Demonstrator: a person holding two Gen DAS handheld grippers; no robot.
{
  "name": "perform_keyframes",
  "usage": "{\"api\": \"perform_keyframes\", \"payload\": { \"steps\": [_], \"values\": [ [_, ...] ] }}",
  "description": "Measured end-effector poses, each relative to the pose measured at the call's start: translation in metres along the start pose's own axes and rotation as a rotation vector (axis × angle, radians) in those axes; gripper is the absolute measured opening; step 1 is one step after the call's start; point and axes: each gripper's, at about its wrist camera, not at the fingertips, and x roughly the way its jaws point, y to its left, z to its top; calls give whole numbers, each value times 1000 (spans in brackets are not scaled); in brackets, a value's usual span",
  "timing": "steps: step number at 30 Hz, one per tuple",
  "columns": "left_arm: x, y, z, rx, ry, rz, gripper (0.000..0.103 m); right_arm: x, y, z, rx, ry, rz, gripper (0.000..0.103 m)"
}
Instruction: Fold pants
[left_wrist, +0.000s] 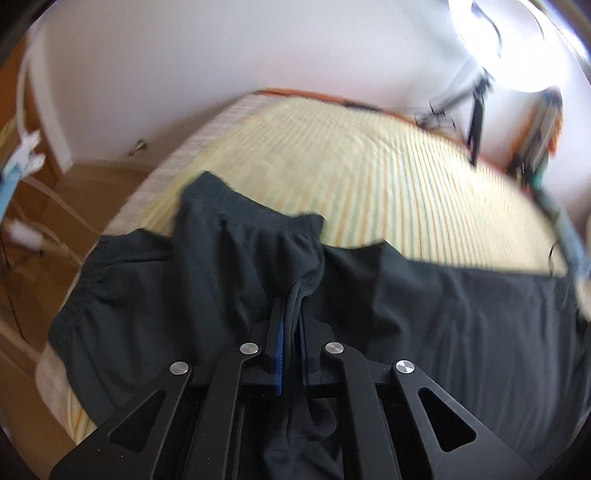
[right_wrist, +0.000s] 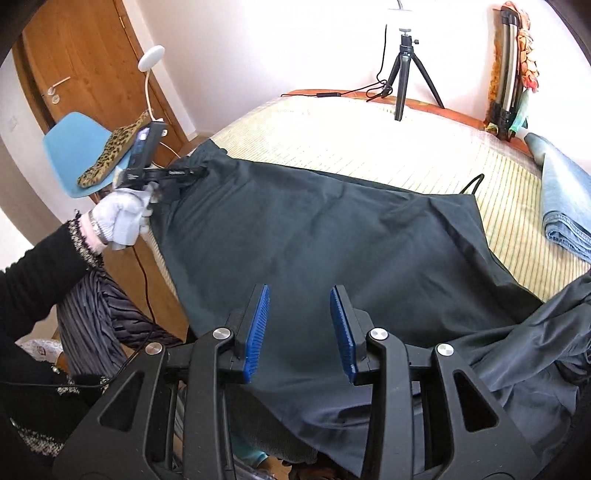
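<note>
Dark pants (right_wrist: 314, 229) spread across striped bed (right_wrist: 351, 147); left tongs clamped on fabric, right tongs released.

Left tongs (left_wrist: 291, 332): blue pads pressed together on a bunched fold of the pants near the waistband, which lies at 12 o'clock from them. Right tongs (right_wrist: 300, 328): jaws parted, nothing between them, hovering over the pants' near portion. In the right wrist view the gloved left hand (right_wrist: 123, 214) holds its gripper at 10 o'clock, at the pants' far-left corner. Folded jeans (right_wrist: 565, 206) lie at 3 o'clock on the bed, apart from the pants. Tripod (right_wrist: 406, 74) stands at 12 o'clock; blue chair (right_wrist: 70, 151) at 10 o'clock beside the bed.
</note>
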Motion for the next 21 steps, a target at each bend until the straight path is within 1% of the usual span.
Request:
{"api": "perform_keyframes", "payload": {
  "steps": [2, 4, 6, 10, 13, 16, 17, 19, 21],
  "values": [
    [-14, 17, -2, -55, -36, 0, 4, 4, 1, 3, -16, -3, 1, 36],
    [-25, 32, -3, -88, -55, 0, 4, 10, 3, 6, -33, -7, -2, 36],
    [-36, 45, -7, -115, -71, 21, 4, 16, 2, 11, -32, -12, 2, 36],
    [-56, 78, -21, -250, -95, 38, 4, 27, 0, 18, -28, -24, 19, 36],
    [-56, 94, -30, -297, -90, 60, 5, 37, 6, 20, -40, -14, 35, 36],
    [-55, 104, -36, -301, -73, 120, 15, 51, 14, 18, -77, 19, 43, 36],
    [-56, 107, -37, -309, -76, 119, 16, 55, 16, 17, -91, 30, 44, 36],
    [-59, 110, -37, -317, -77, 117, 23, 63, 20, 15, -109, 52, 49, 36],
    [-59, 112, -37, -313, -72, 106, 52, 71, 22, 12, -120, 77, 59, 36]
  ]
}}
